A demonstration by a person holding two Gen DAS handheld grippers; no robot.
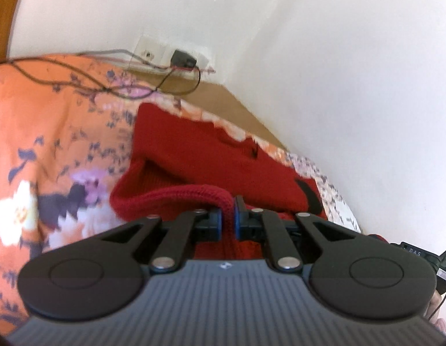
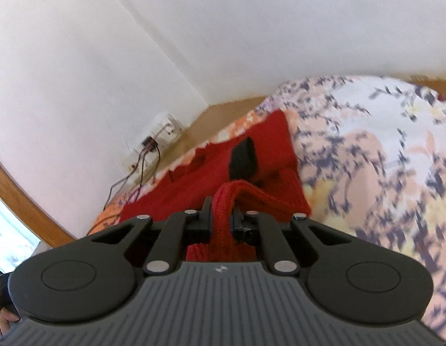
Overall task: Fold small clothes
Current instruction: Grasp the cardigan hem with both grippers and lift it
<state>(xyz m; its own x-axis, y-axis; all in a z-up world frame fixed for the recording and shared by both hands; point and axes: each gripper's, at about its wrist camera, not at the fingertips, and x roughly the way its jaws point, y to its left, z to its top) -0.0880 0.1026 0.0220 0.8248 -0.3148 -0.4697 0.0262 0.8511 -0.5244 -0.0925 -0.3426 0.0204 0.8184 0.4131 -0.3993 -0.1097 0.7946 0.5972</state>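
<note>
Apparently red sweater (image 1: 194, 155) between both tools' jaws.

Motion blur smears the floral bedspread (image 2: 381, 158), so its print is hard to read. The red knit garment (image 1: 194, 155) runs under the gripper bodies, hiding its near edge. The black patch (image 2: 243, 158) is perhaps a pocket.

Bright, even daylight; the white wall (image 1: 352, 57) nearly glares. Motion blur smears the floral bedspread (image 2: 381, 155) most. Fisheye bends the edges; corners go dark. Shadows stay soft.
</note>
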